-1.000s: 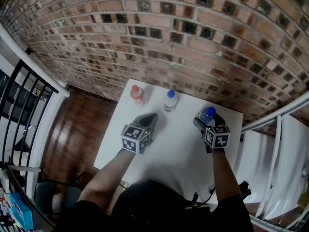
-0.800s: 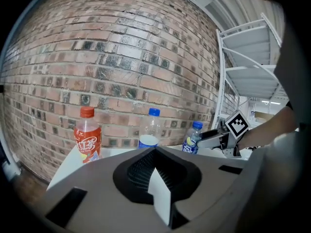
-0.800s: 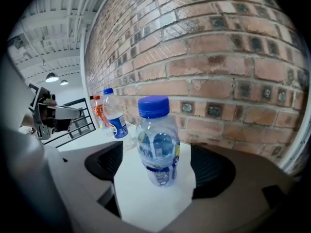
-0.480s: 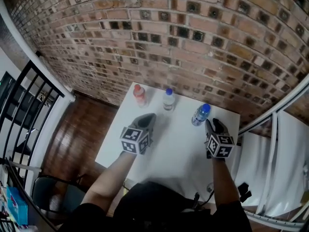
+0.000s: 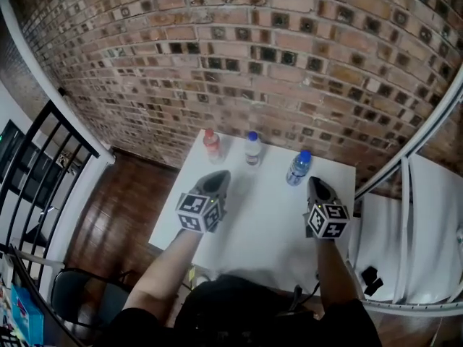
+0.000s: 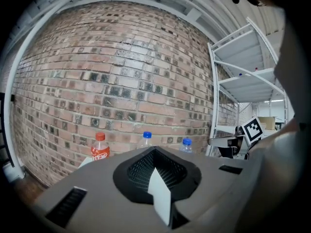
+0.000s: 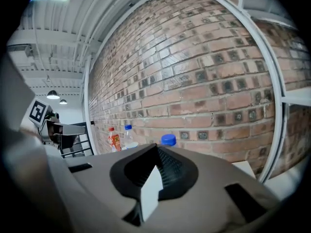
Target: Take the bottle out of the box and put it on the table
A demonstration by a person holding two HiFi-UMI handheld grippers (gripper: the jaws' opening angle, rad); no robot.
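a white counter stands against a red brick wall, and three bottles stand upright in a loose row along its far edge. at the left is a red-capped soda bottle with a red label. beside it is a blue-capped clear bottle. further right and a little nearer the person is the blue-capped water bottle, the one closest to the right hand. it rests on the counter on its own base, near the tip of the right gripper but apart from it. the right gripper's fingers are pressed fully together with nothing between them; its own view shows only the bottle's blue cap rising past their tips, with the other two bottles off to the left. the left gripper hangs over the left half of the counter, short of the soda bottle and the clear bottle and touching neither. its fingers also meet tip to tip and hold nothing. both grippers point toward the wall, each with its marker cube facing up toward the head camera, and the person's bare forearms reach in from the bottom edge. a white metal shelf rack stands just right of the counter, a black railing runs along the left, and dark wooden floor shows between railing and counter.
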